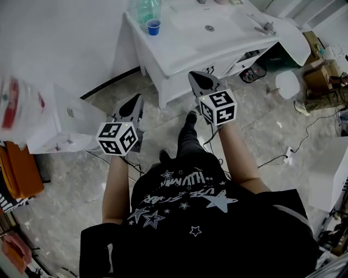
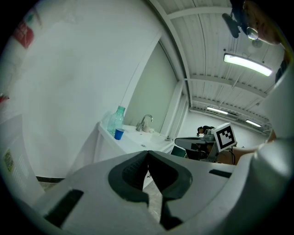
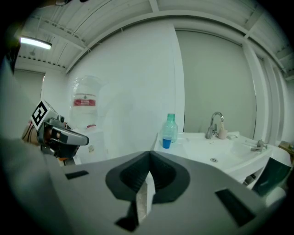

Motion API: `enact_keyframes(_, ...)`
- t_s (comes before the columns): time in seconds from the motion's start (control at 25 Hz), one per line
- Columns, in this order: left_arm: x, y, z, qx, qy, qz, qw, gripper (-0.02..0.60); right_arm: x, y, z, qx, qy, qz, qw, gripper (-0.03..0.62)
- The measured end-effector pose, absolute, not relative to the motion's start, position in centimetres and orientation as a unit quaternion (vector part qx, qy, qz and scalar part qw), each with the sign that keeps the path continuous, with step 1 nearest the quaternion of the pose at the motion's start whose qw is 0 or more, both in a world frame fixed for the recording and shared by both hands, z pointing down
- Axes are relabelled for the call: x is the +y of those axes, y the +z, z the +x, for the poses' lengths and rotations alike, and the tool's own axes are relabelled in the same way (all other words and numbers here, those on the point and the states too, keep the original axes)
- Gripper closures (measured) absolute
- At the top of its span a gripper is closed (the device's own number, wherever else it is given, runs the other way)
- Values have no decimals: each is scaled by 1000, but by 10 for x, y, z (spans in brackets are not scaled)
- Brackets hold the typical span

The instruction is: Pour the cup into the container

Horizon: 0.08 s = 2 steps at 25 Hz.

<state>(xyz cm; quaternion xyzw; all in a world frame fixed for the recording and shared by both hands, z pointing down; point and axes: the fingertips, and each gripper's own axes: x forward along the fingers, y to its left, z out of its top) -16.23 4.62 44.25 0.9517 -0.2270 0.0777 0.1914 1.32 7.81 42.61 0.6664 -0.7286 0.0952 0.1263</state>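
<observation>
Closed and empty, left tool and right tool hover above open floor; far off, blue cup stands just beside green bottle at the desk's left edge.

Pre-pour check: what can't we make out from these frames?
- Contents of the blue cup: too small and far off in all three views.
- The green bottle: its top is cut off by the head view's upper edge. Both gripper views show it too small to tell whether it is capped.
- The jug: blurred at the head view's left edge, label unreadable.
</observation>
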Motion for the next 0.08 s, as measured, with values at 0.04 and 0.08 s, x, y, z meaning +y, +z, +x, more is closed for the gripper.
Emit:
enact_keyframes(0.04, 45, 443, -163, -226, 78, 952, 192, 571, 78, 427, 13, -728, 98, 667, 126, 589)
enact_keyframes(0.08, 44, 443, -163, -224, 78, 952, 193, 571, 78, 428, 13, -727, 101, 668, 125, 588)
